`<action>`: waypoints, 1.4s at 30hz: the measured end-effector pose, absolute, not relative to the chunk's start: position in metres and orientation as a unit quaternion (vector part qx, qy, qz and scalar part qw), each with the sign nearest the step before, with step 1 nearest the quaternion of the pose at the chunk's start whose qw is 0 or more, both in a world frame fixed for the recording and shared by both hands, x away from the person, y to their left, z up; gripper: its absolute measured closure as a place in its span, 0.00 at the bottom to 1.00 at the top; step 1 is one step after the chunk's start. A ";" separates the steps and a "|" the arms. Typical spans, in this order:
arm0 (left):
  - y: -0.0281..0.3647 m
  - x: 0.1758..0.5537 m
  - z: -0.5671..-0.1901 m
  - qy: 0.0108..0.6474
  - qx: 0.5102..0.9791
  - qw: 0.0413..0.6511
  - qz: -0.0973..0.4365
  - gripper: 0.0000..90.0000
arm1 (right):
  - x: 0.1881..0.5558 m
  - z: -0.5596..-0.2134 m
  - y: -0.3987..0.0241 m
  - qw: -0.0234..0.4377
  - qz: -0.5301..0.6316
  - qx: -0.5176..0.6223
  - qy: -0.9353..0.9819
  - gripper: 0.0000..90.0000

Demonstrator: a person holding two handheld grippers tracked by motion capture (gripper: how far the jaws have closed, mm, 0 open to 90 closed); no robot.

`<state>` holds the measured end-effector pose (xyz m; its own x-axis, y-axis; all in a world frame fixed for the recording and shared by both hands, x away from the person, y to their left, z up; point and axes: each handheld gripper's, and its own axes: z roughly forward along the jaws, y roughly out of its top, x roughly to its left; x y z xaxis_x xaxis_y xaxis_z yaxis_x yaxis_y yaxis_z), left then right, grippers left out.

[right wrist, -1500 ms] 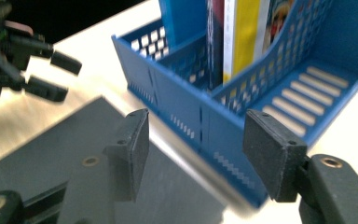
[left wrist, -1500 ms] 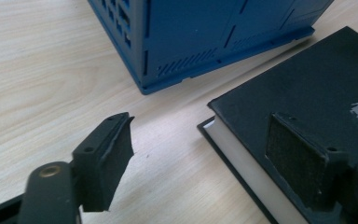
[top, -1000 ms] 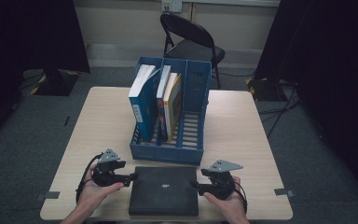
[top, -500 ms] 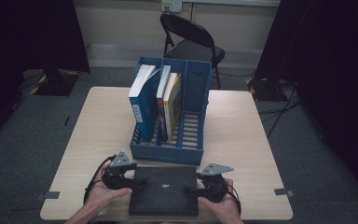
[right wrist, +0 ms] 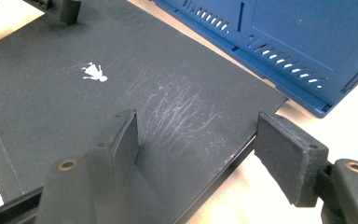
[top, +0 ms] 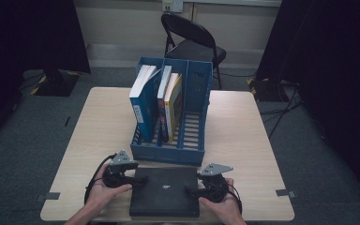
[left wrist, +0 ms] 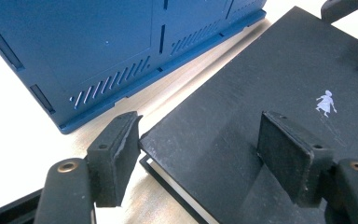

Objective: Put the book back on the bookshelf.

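Black book (top: 165,191) lying flat on table (top: 243,154), near edge, just in front of blue rack (top: 168,152). L gripper (top: 130,180) at book's left edge, R gripper (top: 198,191) at right edge, both set low and level. L jaws just been closing a bit, book's corner between them, one pad beside the corner and the other over the cover, no squeeze yet. R jaws just been opening, astride the other corner, likewise released. So: step in hand looks like lining up a two-sided pickup, grip not made. Next move, prob.: slide both in along the edges, clamp on cover + pages together, lift evenly, tip upright, aim for rack's empty right slot (top: 193,133) beside the standing books (top: 157,101). Must keep both sides level or cover flops open.
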<state>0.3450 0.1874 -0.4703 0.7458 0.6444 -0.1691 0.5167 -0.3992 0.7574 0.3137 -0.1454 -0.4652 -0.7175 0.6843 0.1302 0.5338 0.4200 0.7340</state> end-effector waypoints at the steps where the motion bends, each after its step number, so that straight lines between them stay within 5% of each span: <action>1: 0.188 0.345 -0.470 0.346 0.834 0.423 0.076 0.33 | 0.314 -0.465 -0.145 0.096 0.396 0.361 0.839 0.33; 27: 0.199 0.330 -0.463 0.344 0.850 0.394 0.059 0.34 | 0.328 -0.466 -0.135 0.080 0.406 0.334 0.847 0.37; 33: 0.192 0.339 -0.464 0.333 0.850 0.406 0.032 0.43 | 0.331 -0.467 -0.130 0.073 0.411 0.324 0.849 0.38; 42: 0.177 0.338 -0.464 0.310 0.862 0.402 0.001 0.42 | 0.345 -0.467 -0.099 0.061 0.414 0.302 0.857 0.40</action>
<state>0.3377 0.1775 -0.4644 0.8075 0.5353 -0.2477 0.5340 -0.4851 0.6925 0.3455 -0.0992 -0.4670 -0.8103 0.5680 0.1445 0.4663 0.4755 0.7459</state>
